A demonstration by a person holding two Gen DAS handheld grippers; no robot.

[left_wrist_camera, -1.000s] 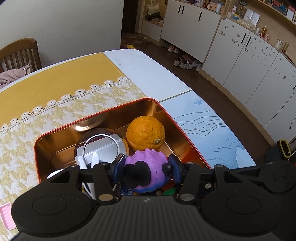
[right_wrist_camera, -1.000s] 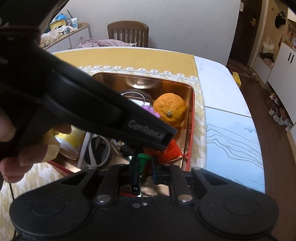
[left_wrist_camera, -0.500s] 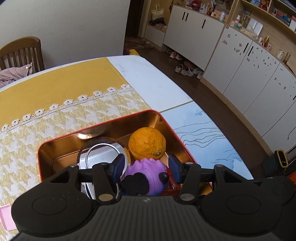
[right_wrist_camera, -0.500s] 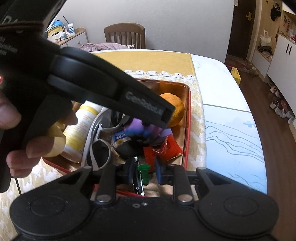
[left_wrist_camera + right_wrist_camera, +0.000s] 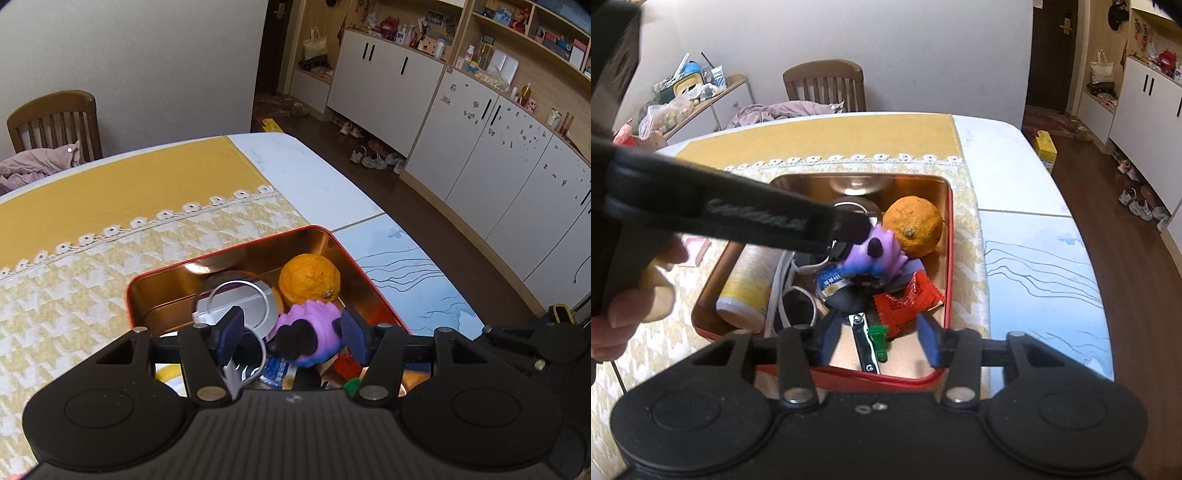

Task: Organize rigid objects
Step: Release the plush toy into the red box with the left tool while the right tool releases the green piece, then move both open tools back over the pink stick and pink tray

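Observation:
A red tin (image 5: 229, 258) with a copper inside holds an orange (image 5: 309, 277), a round silver lid (image 5: 236, 302) and a purple spiky toy (image 5: 306, 328). My left gripper (image 5: 291, 336) hangs over the toy with its jaws opening. The toy lies between the pads, and neither pad presses on it. In the right wrist view one of the left fingers (image 5: 768, 221) reaches across the tin (image 5: 946, 258) to the toy (image 5: 875, 251). My right gripper (image 5: 878, 343) is at the tin's near end, jaws opening. A small green piece (image 5: 878, 338) and a metal clip (image 5: 862, 343) lie loose between its pads.
The tin also holds a yellow-labelled bottle (image 5: 746, 284), white sunglasses (image 5: 798, 306) and a red wrapper (image 5: 908, 299). It stands on a yellow houndstooth cloth (image 5: 110, 280). A pink item (image 5: 696, 249) lies left of it. A person's hand (image 5: 624, 314) holds the left gripper. The table edge is to the right.
The left gripper rose a little and its pads came off the purple toy. The right jaws went from shut around the green piece to wide apart.

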